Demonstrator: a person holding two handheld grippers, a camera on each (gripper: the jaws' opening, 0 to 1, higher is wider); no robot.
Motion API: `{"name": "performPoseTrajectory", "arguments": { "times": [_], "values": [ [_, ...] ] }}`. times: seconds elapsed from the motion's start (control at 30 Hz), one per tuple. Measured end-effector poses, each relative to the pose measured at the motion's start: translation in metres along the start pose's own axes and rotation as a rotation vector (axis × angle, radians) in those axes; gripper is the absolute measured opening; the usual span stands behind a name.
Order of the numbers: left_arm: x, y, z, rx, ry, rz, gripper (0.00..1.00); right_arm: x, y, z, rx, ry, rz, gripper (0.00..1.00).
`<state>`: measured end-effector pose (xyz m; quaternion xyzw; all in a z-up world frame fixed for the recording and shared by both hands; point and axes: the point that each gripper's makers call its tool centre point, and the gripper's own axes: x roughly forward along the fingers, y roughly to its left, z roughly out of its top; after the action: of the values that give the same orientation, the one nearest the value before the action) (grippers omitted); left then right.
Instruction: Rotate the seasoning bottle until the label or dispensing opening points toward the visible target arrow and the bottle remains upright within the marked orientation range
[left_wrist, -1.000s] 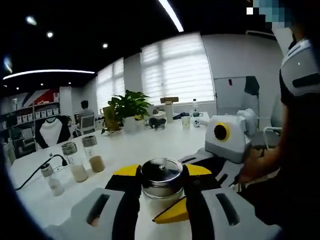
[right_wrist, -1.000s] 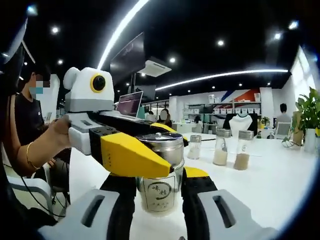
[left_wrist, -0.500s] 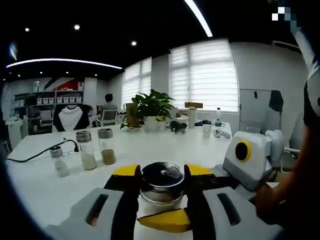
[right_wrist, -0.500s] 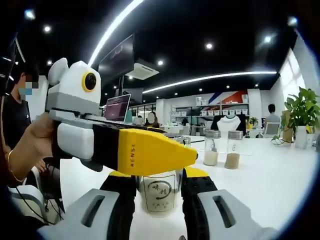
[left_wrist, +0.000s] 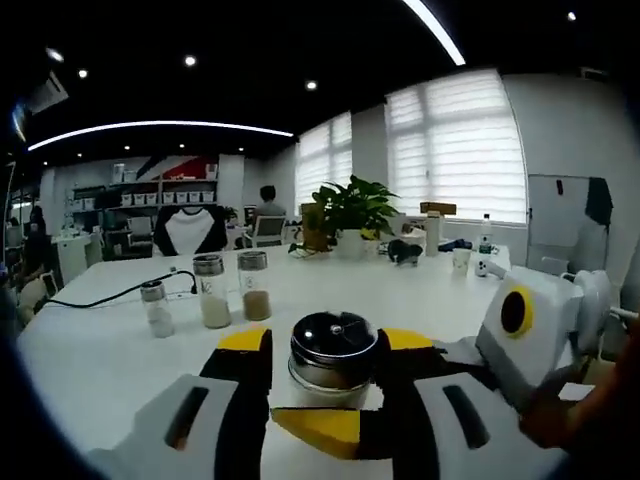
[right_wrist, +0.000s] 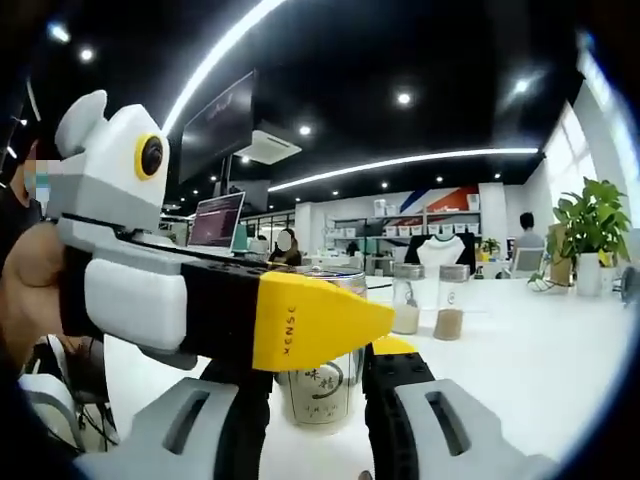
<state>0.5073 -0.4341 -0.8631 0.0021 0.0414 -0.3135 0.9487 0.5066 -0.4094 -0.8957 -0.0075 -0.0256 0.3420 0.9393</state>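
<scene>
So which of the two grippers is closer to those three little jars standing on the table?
Left, probably. The left gripper has the jars just ahead on its left; the right gripper sees them beyond the seasoning bottle.

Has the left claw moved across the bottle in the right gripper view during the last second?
Yes. The left claw has slid rightward in front of the bottle: its yellow tip, earlier short of the bottle's right edge, now reaches past it toward the two far jars.

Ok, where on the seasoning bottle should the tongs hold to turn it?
On the glass body just below the steel cap, coming in level from the side. The seasoning bottle stands upright on the table, round and straight-walled, so opposed jaws seat squarely there, as the right tongs sit now.
</scene>
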Motion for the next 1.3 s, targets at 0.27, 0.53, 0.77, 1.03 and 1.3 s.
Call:
{"name": "performPoseTrajectory", "arguments": {
  "times": [0.27, 0.53, 0.77, 1.03, 1.3],
  "values": [
    [0.000, -0.004, 0.001, 0.007, -0.017, 0.054, 0.43, 0.000, -0.004, -0.005, 0.002, 0.004, -0.031, 0.33],
    [0.002, -0.001, -0.005, -0.007, -0.021, 0.110, 0.43, -0.002, -0.001, -0.007, -0.014, 0.010, -0.038, 0.33],
    [0.002, 0.004, -0.005, -0.034, -0.048, 0.158, 0.36, -0.001, 0.005, -0.012, -0.012, 0.023, -0.024, 0.33],
    [0.002, 0.002, -0.001, -0.024, -0.064, 0.120, 0.35, -0.002, 0.004, -0.010, -0.033, 0.031, -0.025, 0.33],
    [0.000, 0.002, -0.002, 0.021, -0.057, 0.022, 0.35, -0.002, 0.007, -0.011, -0.012, 0.044, 0.032, 0.32]
  ]
}}
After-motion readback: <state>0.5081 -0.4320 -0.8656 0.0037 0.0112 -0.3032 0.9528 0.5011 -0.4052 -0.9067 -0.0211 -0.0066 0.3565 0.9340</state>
